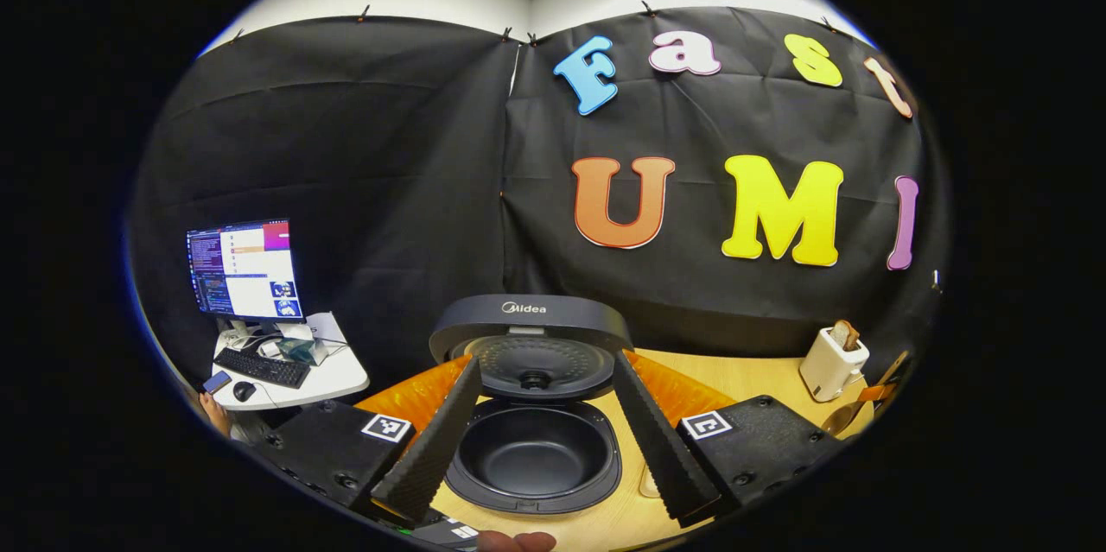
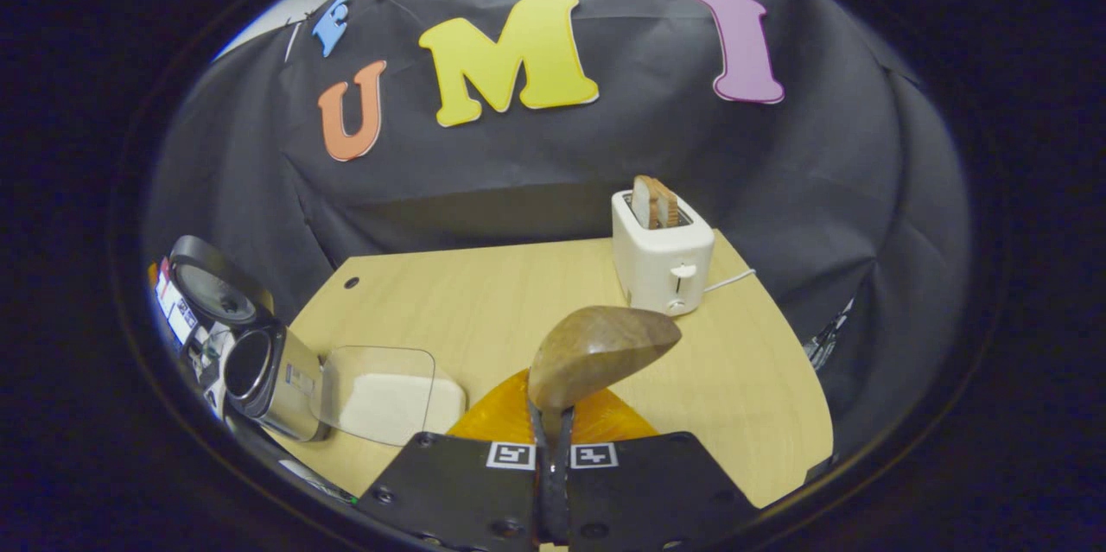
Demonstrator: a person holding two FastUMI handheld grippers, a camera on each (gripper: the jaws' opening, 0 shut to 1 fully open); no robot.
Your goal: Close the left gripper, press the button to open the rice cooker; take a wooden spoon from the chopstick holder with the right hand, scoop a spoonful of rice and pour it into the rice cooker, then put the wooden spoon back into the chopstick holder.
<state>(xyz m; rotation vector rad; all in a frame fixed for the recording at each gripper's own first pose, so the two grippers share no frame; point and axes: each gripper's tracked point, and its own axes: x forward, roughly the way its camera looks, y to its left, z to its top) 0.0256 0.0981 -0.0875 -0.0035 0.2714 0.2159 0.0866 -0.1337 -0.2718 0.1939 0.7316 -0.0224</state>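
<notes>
Your left gripper (image 1: 544,435) spreads above the open black rice cooker (image 1: 533,401); your right gripper (image 2: 555,448) pinches the brown wooden spoon (image 2: 596,349) over the pale wooden table (image 2: 484,293), white toaster (image 2: 664,254) far right.

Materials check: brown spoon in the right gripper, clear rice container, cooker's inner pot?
Brown wooden spoon: looks like wood, matte, faint grain on the bowl. Clear rice container: likely transparent plastic, glossy, white rice visible through the wall. Black inner pot of the open rice cooker: probably coated metal, dark satin with soft reflections; can't confirm.

Wooden spoon (image 2: 599,353) upright between pressed jaws
</notes>
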